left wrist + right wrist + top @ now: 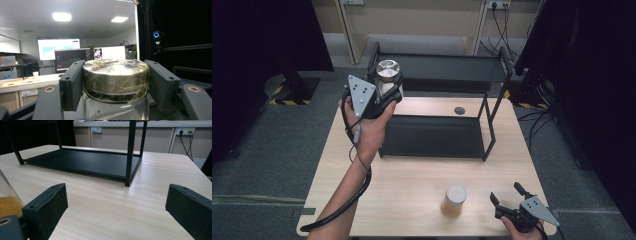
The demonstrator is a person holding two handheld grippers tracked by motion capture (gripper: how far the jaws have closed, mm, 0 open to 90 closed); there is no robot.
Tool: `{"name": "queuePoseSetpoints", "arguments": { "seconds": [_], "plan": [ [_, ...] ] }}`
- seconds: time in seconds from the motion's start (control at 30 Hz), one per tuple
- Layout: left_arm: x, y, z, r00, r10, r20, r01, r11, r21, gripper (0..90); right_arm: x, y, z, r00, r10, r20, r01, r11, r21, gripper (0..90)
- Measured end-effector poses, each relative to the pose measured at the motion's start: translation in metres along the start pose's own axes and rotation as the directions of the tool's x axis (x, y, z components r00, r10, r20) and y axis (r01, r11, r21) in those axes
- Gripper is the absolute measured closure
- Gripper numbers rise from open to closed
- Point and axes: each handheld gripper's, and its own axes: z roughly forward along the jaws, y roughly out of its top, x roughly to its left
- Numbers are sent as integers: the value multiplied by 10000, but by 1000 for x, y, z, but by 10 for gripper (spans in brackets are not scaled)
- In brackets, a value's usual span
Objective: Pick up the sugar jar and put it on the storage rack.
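Right claw (508, 195), nearest, jaws apart at near right of counter (412, 175); amber jar (454, 200) just left. Left claw (387, 85) clamped on metal lid of glass jar (388, 75), raised by far-left corner of black shelf (437, 135). Probably rigid, smooth, breakable; lid rim likely the safest hold.

We see a clear glass jar (115, 110) with a shiny metal lid (116, 75), its top scuffed and streaked. The jaws clamped on the lid look like matt black plastic with brass-coloured screws. We find the table (105, 210) a pale wood laminate, smooth, with a soft sheen. The rack (82, 162) is matt black metal. The second jar (454, 200) is clear, with a dull whitish lid.
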Motion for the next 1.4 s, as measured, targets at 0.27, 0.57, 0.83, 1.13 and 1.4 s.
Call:
{"name": "queuePoseSetpoints", "arguments": {
  "seconds": [0.27,0.57,0.83,1.13,1.4],
  "plan": [
    [1,5,5,10000,-30,-30,30,10000,-31,346,0,0,0,10000,5,2,-5,10000,3,44],
    [2,12,13,9999,37,-93,-38,10000,-90,346,0,0,0,10000,36,-3,-36,10000,0,44],
    [4,18,20,9998,97,-170,-99,9999,-114,346,-1,0,0,10000,26,-13,-26,10000,-4,44],
    [8,23,34,9994,79,-339,-82,9999,-87,346,-1,0,0,10000,16,-23,-16,10000,-15,44],
    [9,26,45,9992,137,-371,-137,9999,17,346,-1,0,0,10000,-2,-33,2,10000,-8,44]
  ]
}}
